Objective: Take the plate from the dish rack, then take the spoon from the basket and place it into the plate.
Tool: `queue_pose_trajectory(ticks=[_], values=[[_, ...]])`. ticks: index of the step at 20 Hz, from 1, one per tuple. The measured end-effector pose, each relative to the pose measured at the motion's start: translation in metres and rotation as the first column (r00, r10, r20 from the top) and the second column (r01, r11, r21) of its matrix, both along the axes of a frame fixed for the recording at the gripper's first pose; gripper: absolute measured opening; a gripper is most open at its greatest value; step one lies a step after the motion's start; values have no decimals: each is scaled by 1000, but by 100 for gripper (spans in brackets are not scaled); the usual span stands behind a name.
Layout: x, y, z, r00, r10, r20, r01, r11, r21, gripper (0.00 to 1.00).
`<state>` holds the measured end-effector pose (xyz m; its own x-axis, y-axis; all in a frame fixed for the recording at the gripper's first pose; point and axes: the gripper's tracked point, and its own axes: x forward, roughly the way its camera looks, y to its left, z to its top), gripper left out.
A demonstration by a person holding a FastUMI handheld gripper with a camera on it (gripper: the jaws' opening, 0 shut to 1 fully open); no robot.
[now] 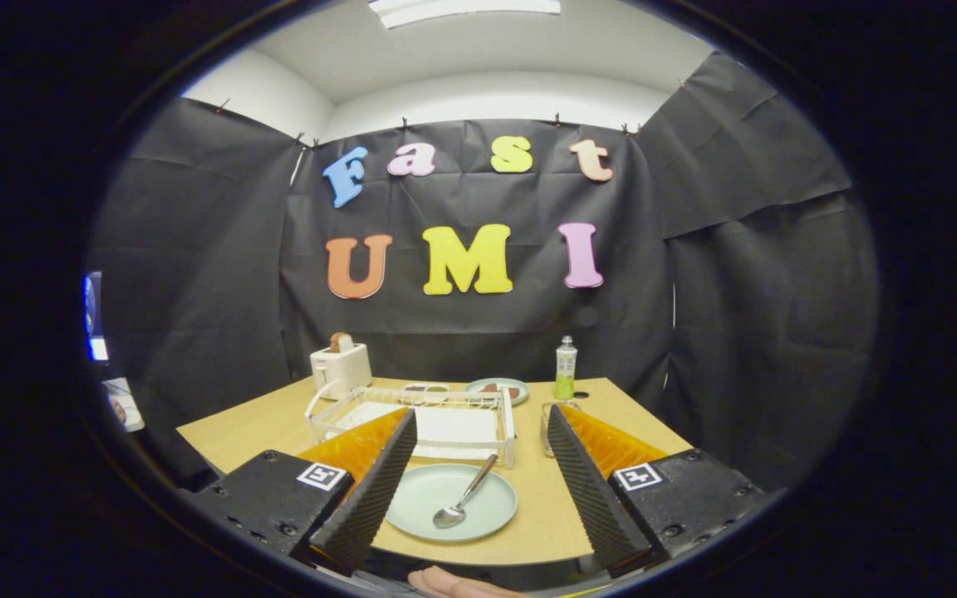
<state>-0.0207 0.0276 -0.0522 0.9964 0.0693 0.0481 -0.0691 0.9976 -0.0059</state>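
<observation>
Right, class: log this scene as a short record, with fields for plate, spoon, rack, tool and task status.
plate: pale green plate on the table, between the fingers
spoon: spoon lies in the plate, handle toward the rack
rack: white wire dish rack just beyond the plate
tool: tool open, fingers apart, holding nothing
status: spoon already in plate

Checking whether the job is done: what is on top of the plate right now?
A spoon lies on the plate, bowl down on it, handle resting over the rim toward the dish rack. The hand-held gripper is open, fingers either side. One finger covers the plate's near-left edge.
</observation>
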Motion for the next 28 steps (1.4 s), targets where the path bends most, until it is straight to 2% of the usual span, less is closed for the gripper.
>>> queue_pose_trajectory(ticks=[28], values=[[4,-4,-14,1000,-1,-18,1,1000,-7,100]])
